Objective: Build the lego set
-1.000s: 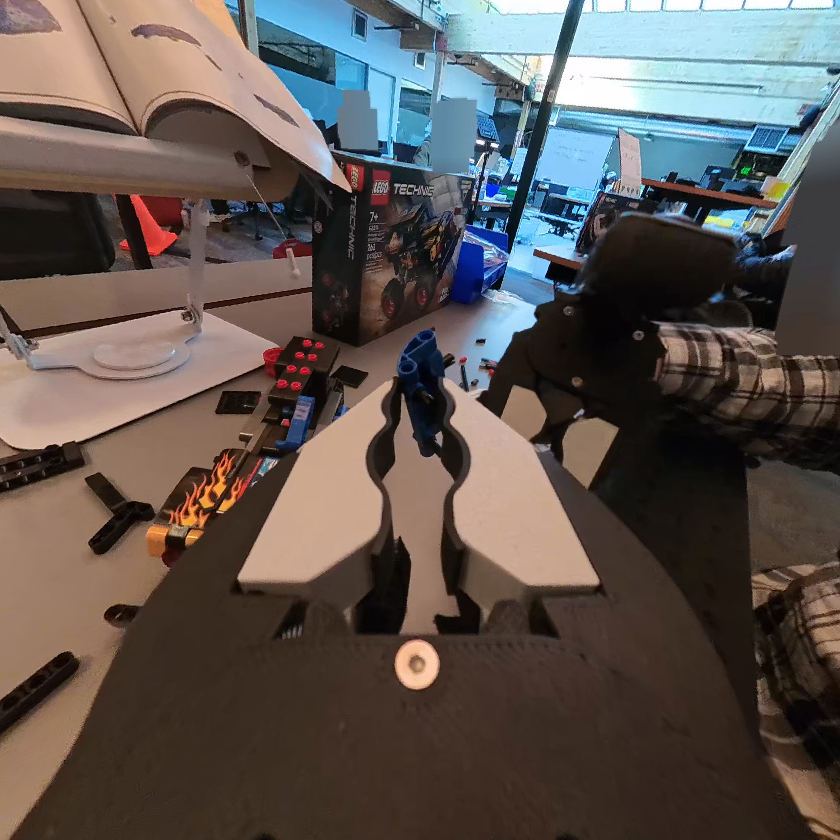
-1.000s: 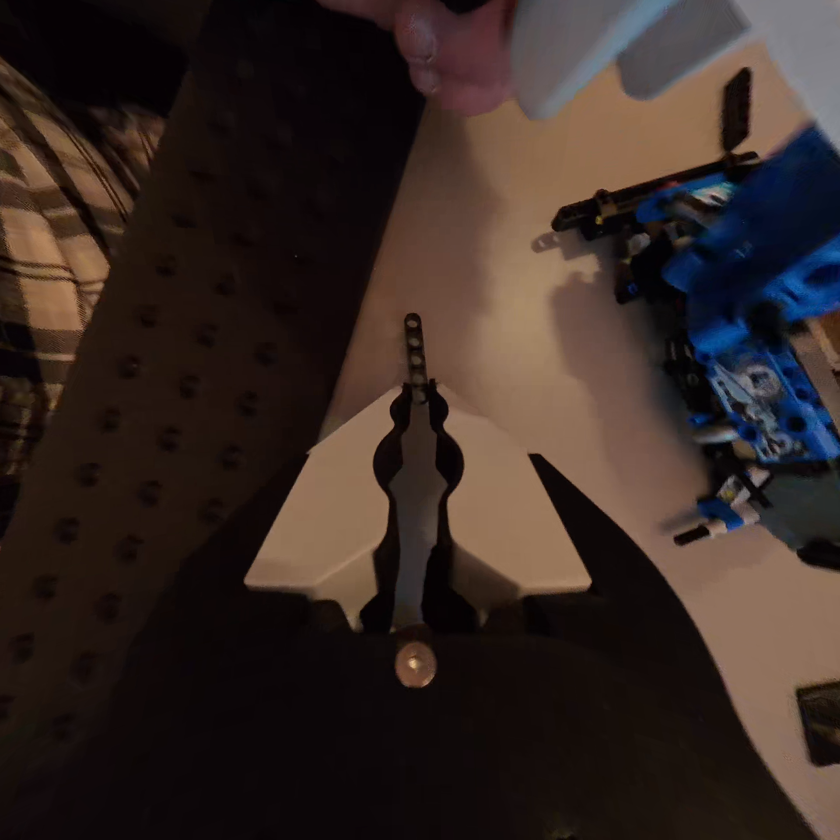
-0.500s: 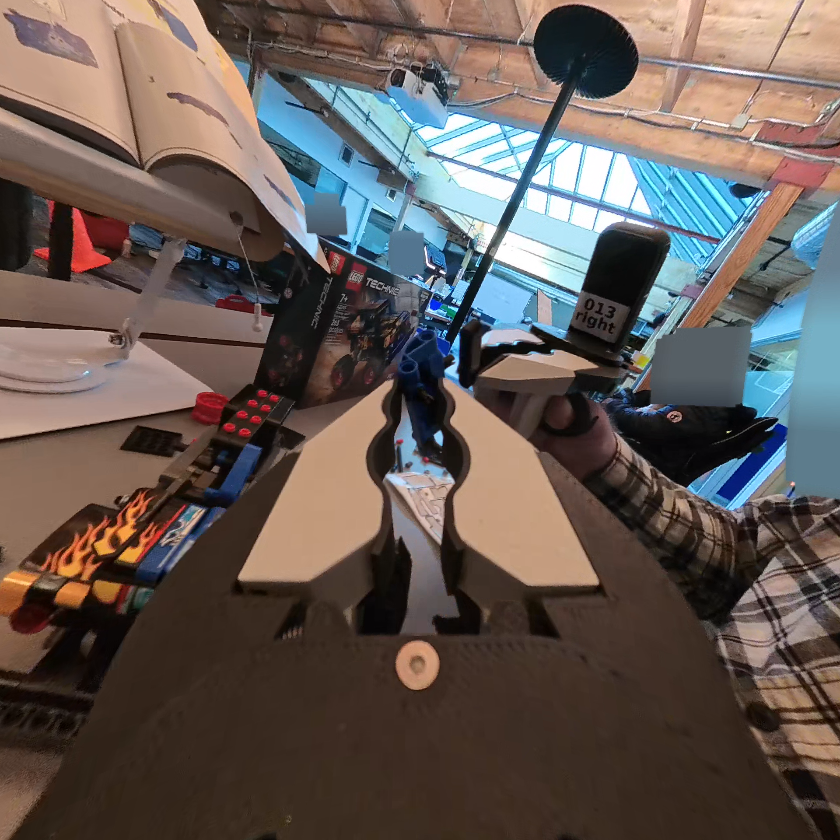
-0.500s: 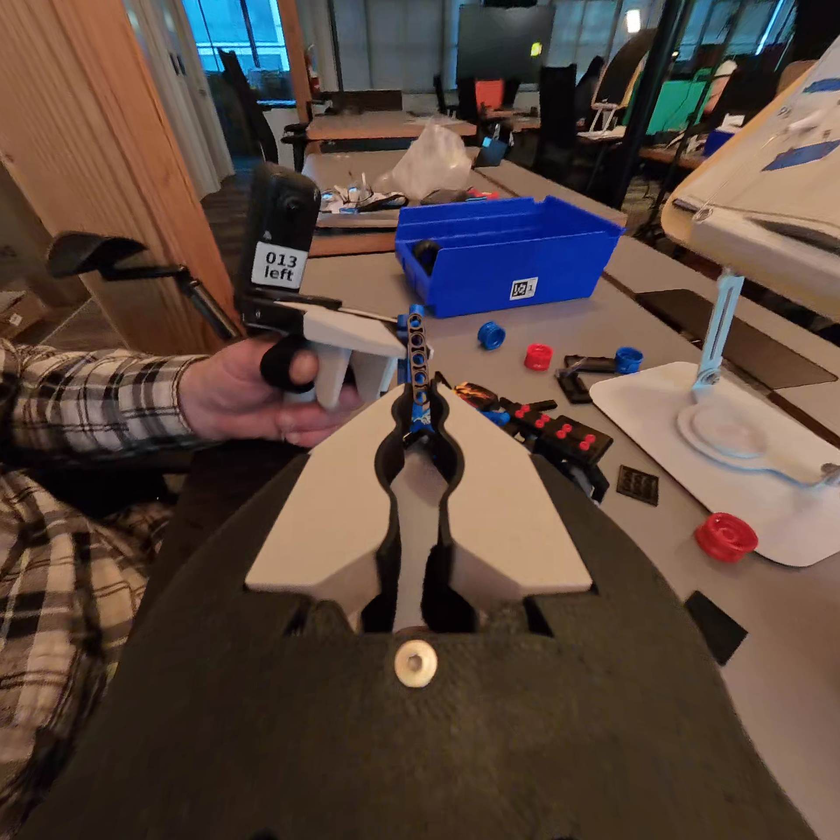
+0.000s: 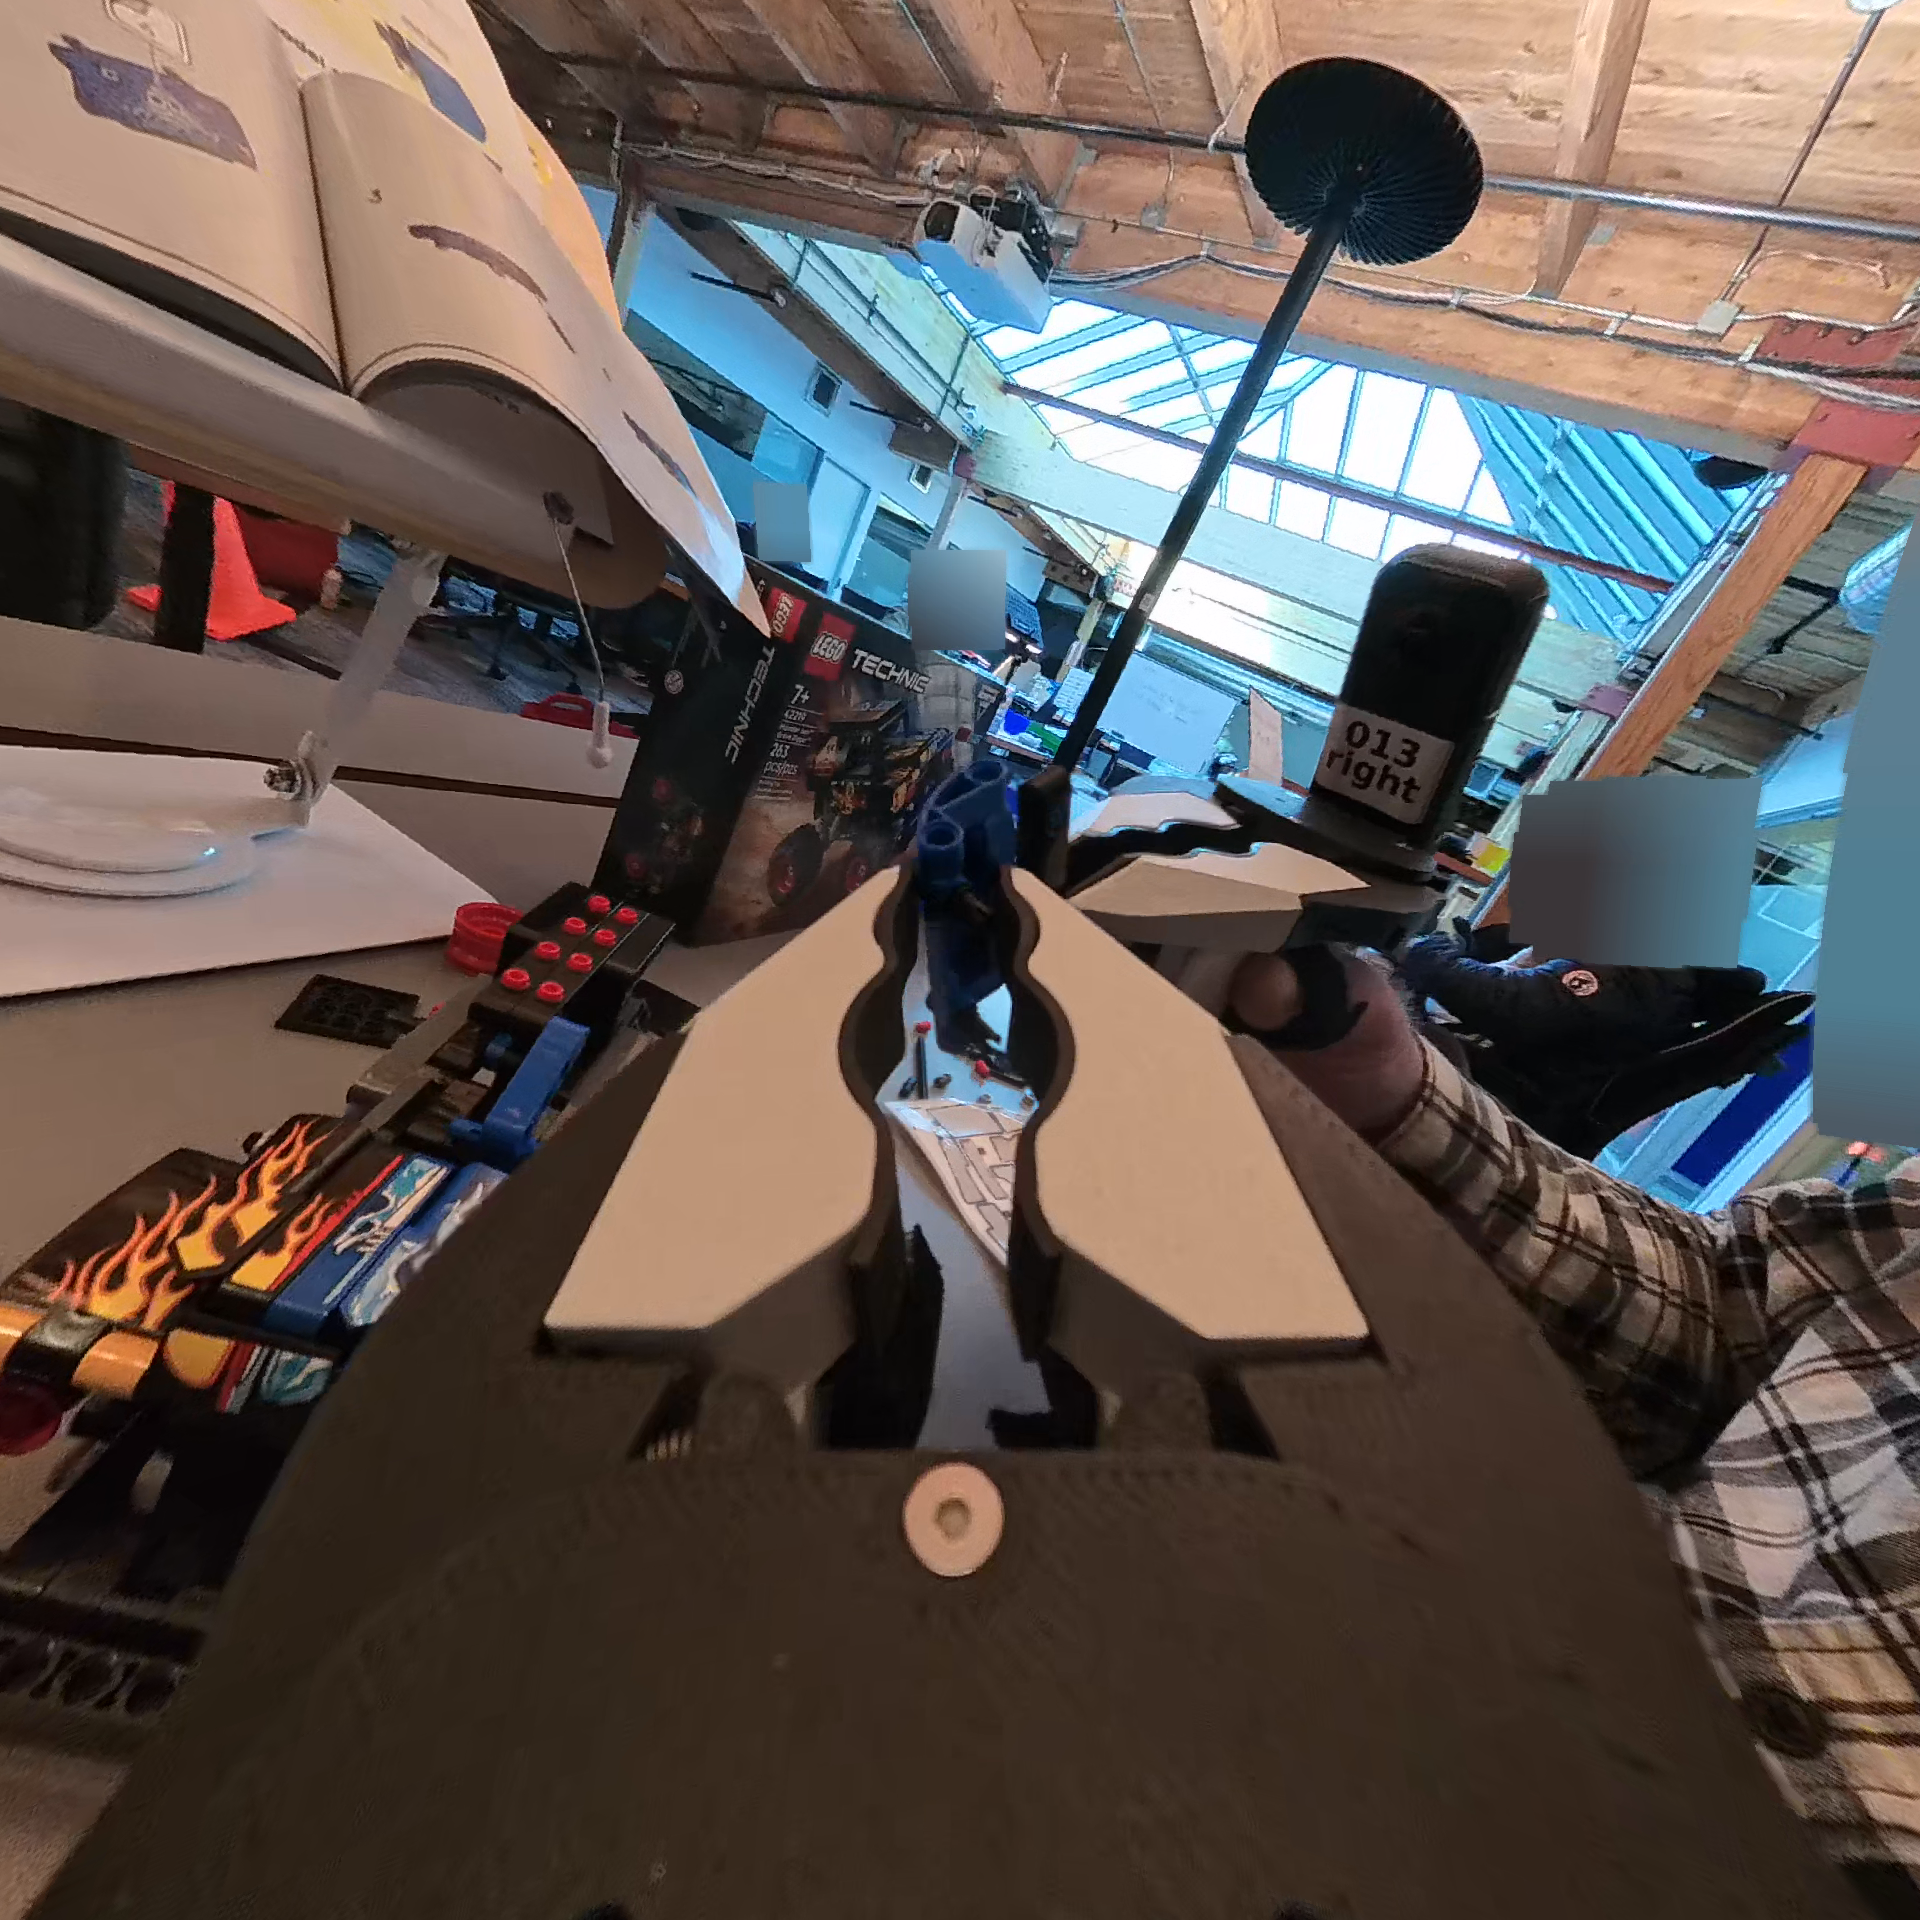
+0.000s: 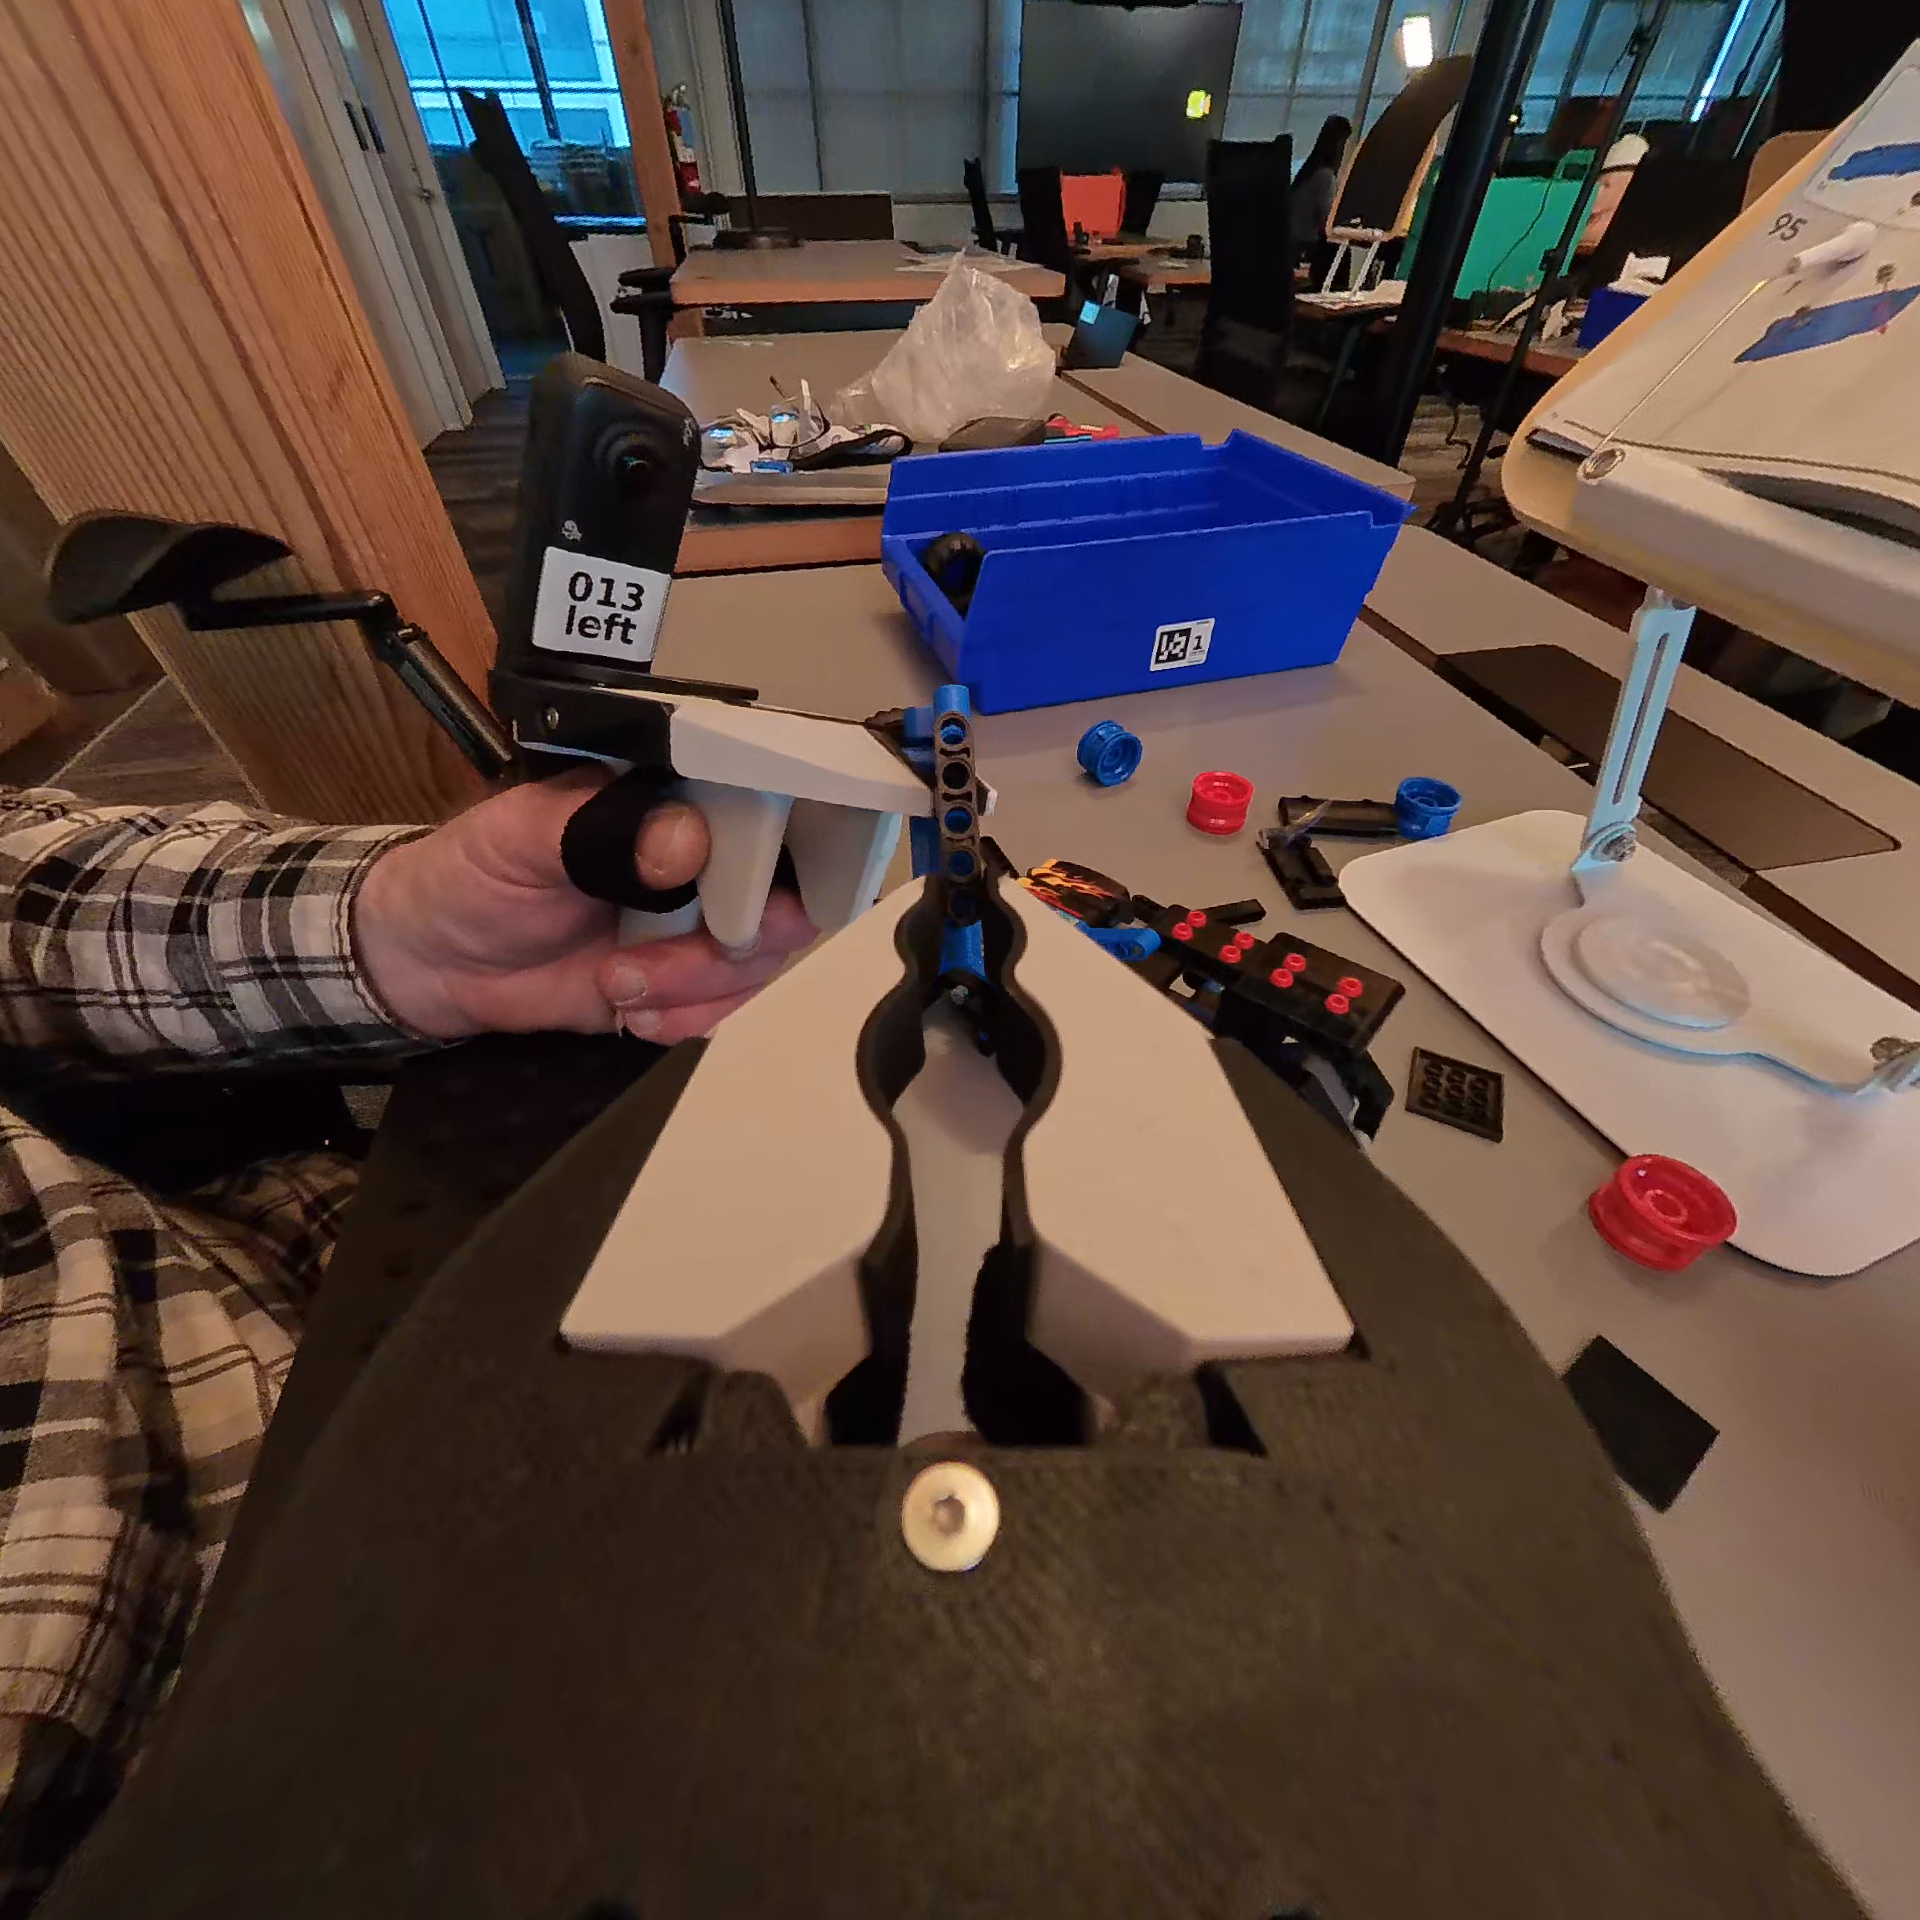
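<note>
While both grippers meet in the air above the bench [image 6: 1299, 727], each has its jaws nearly closed on a lego part. Left gripper [image 5: 956, 894]: jaws clamp a blue piece [image 5: 961, 821], which sticks up past the tips. Right gripper [image 6: 961, 904]: jaws pinch a thin black beam [image 6: 956, 790] w/ a row of holes, upright, its lower end between the tips. Beam stands right against the blue piece; can't tell if they're joined.

Half-built truck [image 6: 1247, 971] lies on the bench just beyond the grippers – black top w/ red studs, flame-sticker panels, blue bits. Loose around it: red wheel hubs [image 6: 1660, 1210], blue hubs [image 6: 1109, 750], a small black plate [image 6: 1455, 1093]. Blue bin [image 6: 1132, 582] sits farther back. Lego box [image 5: 790, 769] stands upright behind the truck. Manual [image 5: 312, 208] lies open on a white stand [image 6: 1662, 935] to one side.
</note>
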Available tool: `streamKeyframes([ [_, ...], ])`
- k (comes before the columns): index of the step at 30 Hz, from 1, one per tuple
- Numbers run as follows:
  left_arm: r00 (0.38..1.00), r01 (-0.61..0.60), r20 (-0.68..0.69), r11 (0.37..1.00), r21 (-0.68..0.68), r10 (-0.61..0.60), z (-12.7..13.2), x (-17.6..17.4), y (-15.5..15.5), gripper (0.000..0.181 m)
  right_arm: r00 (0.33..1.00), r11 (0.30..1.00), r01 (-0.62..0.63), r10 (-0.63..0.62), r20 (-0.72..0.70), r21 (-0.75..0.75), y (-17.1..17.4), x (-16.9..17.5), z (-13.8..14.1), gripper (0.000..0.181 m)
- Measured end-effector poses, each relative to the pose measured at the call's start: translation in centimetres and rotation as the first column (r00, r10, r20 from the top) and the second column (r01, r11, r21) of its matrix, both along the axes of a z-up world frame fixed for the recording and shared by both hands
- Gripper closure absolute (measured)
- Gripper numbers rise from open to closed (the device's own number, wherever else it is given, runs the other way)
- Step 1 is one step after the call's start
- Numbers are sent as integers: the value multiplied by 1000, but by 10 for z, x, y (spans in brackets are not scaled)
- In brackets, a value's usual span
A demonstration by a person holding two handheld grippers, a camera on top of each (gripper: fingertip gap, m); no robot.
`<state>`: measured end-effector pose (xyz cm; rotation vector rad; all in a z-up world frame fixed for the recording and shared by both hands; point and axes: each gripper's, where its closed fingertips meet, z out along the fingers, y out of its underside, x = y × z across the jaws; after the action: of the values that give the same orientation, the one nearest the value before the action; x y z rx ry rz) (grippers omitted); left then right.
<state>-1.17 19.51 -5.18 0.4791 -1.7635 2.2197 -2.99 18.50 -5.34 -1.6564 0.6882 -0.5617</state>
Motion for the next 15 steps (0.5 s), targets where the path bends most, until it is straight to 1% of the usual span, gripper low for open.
streamKeyframes([
  [6, 998, -38, 43, 999, 12, 38, 2, 0, 0, 169, 1000, 1000, 18, -18, -12, 10, 0, 2, -4, 176],
  [12, 999, -49, 14, 999, 3, 49, 1, 1, 0, 169, 1000, 999, 22, -22, 1, 43, 1, 2, -5, 176],
  [15, 998, -30, -48, 999, -35, 28, 3, 0, 0, 169, 999, 999, 20, -22, 34, 39, 0, 1, -3, 176],
])
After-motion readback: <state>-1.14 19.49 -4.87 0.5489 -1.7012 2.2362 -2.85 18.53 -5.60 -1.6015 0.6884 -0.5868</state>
